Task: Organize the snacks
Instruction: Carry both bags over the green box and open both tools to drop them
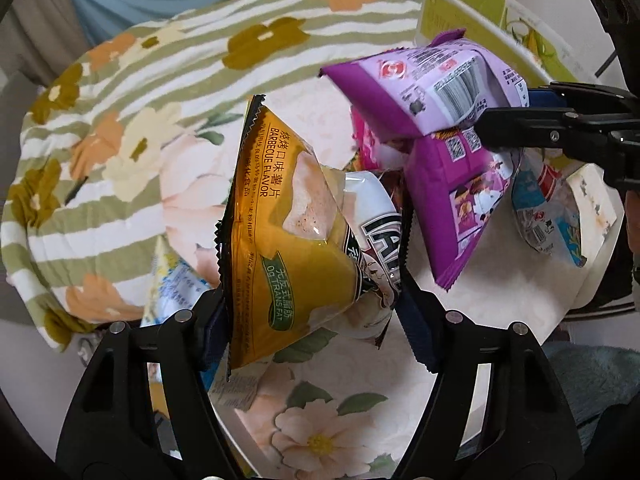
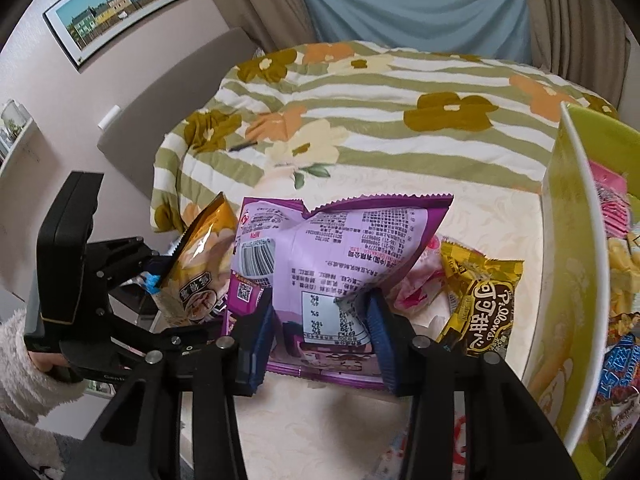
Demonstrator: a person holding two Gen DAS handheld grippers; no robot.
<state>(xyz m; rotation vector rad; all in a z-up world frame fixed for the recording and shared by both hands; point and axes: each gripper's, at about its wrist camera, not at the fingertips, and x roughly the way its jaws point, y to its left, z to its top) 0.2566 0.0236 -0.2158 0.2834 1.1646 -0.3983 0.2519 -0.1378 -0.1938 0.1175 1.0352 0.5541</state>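
Left wrist view: left claw (image 1: pixel 316 320) closed down on the lower end of a yellow barbecue chip bag (image 1: pixel 276 232); both blue pads press its sides. Bag stands up out of the claw, lifted off the floral worktop (image 1: pixel 320 420), serrated top edge pointing away from the camera. A white-and-black packet (image 1: pixel 376 216) sits just behind it. To the right, the right claw (image 1: pixel 516 116) enters from the frame edge, pinching a pale purple snack bag (image 1: pixel 424 88) held in the air, barcode side up. Under it a darker purple bag (image 1: pixel 460 208) leans on the worktop. A light-blue packet (image 1: pixel 548 216) lies near the right edge. Green-sided box (image 1: pixel 480 8) stands behind.

Right wrist view: right claw (image 2: pixel 320 316) clamped partway shut on the pale purple snack bag (image 2: pixel 340 252), which rises between the pads and fills the gap. Left claw (image 2: pixel 156 268) at left grips the yellow barbecue chip bag (image 2: pixel 204 256), just beside the purple one. A yellow-brown cocoa packet (image 2: pixel 480 304) lies on the worktop (image 2: pixel 500 216) right of the claw. Green-sided box (image 2: pixel 576 240) at far right holds several snack packs. Flowered striped blanket (image 2: pixel 360 112) behind.
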